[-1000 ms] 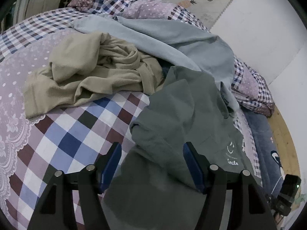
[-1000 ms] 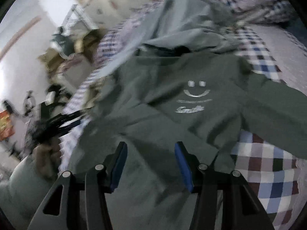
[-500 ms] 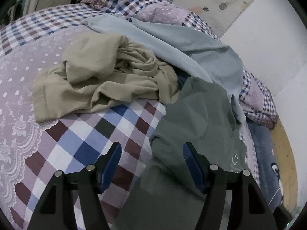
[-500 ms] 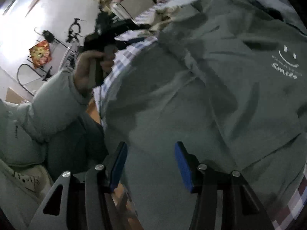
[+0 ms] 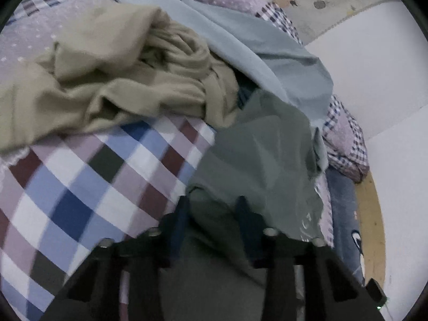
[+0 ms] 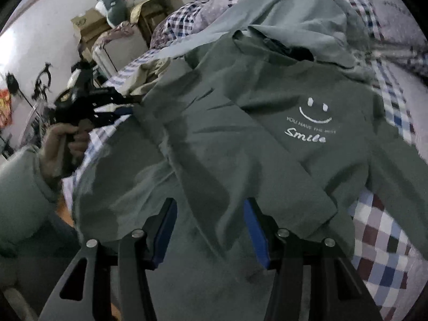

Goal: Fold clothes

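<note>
A dark green shirt [image 6: 267, 139] with a white smiley and "Smile" print lies spread on the checked bedspread [image 6: 382, 254]. My right gripper [image 6: 210, 214] hovers open over the shirt's lower part, cloth below both fingers. My left gripper [image 5: 211, 211] sits at the shirt's sleeve edge [image 5: 203, 190], its jaws half narrowed with green cloth [image 5: 254, 155] between them and a clear gap left. From the right wrist view the left gripper [image 6: 123, 107] shows at the shirt's left sleeve, held by a hand [image 6: 67, 144].
A crumpled beige garment [image 5: 120, 80] and a light blue garment [image 5: 254, 40] lie behind the green shirt. The checked bedspread [image 5: 80, 187] shows to the left. A white wall [image 5: 374, 80], wooden floor [image 5: 371, 227] and blue mat [image 5: 342, 214] lie right. Boxes [image 6: 91, 26] stand beyond the bed.
My left gripper moved forward to the sleeve edge and its jaws narrowed around the cloth. The right gripper swung back from the bed's side to face the shirt's front, still open.
</note>
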### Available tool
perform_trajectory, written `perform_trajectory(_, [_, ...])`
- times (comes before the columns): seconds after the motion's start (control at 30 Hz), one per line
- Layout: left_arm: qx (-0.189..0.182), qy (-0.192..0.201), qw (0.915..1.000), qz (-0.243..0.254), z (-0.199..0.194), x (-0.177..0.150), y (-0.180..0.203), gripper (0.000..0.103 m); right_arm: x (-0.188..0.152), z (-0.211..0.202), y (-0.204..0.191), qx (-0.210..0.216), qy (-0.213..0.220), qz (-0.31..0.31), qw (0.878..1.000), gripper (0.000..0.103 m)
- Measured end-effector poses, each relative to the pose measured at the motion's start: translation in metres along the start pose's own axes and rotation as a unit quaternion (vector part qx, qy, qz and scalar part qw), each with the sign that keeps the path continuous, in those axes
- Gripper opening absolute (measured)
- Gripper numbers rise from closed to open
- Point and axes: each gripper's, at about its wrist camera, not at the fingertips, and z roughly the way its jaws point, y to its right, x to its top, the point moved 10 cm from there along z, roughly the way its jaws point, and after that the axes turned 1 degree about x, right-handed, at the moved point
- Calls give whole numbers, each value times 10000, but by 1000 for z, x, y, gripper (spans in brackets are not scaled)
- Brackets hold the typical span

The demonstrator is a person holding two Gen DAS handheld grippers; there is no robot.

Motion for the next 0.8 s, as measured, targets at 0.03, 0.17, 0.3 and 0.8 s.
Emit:
perform_trajectory(0.03, [36,-50,10000,62,0,-3,2,29,-1,6,-4,-26,-32,-58,10000,56])
perform_trajectory(0.17, [514,-360,9978,199,-10,-22,-12,19,-10,25,-20,-14,-311,-343,9989,56])
perform_trajectory(0.3, [815,-388,9954,327,-28,-30,-25,18,-14,35,-28,3,-469,-575,9972,56])
perform_trajectory(0.8, [812,-162,9965,152,-35,-12,-35,23,-25,-15,27,449,-345,528,9970,56])
